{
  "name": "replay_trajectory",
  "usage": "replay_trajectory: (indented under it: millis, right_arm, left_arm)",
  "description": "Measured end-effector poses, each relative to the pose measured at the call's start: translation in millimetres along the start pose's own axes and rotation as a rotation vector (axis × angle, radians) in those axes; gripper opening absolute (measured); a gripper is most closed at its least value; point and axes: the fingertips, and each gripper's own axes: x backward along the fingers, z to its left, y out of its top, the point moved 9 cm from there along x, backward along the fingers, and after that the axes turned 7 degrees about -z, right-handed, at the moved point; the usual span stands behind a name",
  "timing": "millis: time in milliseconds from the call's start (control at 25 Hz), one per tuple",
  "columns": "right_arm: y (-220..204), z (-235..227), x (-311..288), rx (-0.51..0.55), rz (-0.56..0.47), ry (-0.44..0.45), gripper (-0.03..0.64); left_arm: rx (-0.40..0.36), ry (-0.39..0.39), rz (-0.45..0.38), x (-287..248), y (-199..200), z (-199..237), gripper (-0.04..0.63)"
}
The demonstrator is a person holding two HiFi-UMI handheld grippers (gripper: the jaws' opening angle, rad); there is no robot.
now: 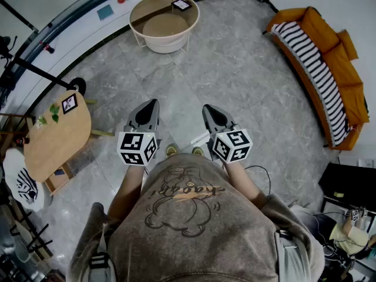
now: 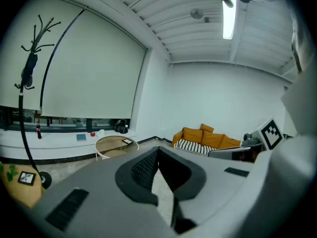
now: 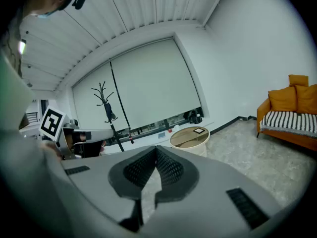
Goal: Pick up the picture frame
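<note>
Left gripper (image 1: 151, 106), right gripper (image 1: 209, 108): jaws closed, empty | picture frame (image 1: 181, 4) well ahead, on round table (image 1: 167, 44)

The small black-bordered rectangular picture frame (image 1: 181, 4) with a pale centre lies flat, face up, on the round light-wood table (image 1: 150, 4). It sits near the tabletop's edge, turned a little askew. Nothing rests on it or touches it.

Picture frame (image 1: 181, 4) on round table (image 1: 151, 7)
</note>
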Motion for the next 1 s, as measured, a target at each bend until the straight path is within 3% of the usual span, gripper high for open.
replay_trajectory:
  millis: [320, 1000]
  right_arm:
    - [-3, 9, -7, -0.040, -0.042, 0.030, 0.020]
    - [-13, 32, -34, -0.035, -0.110, -0.111, 0.020]
  left_arm:
    - [0.006, -0.026, 0.013, 3, 0, 9, 0.018]
    - [-0.004, -0.118, 0.016, -9, -10, 57, 0.018]
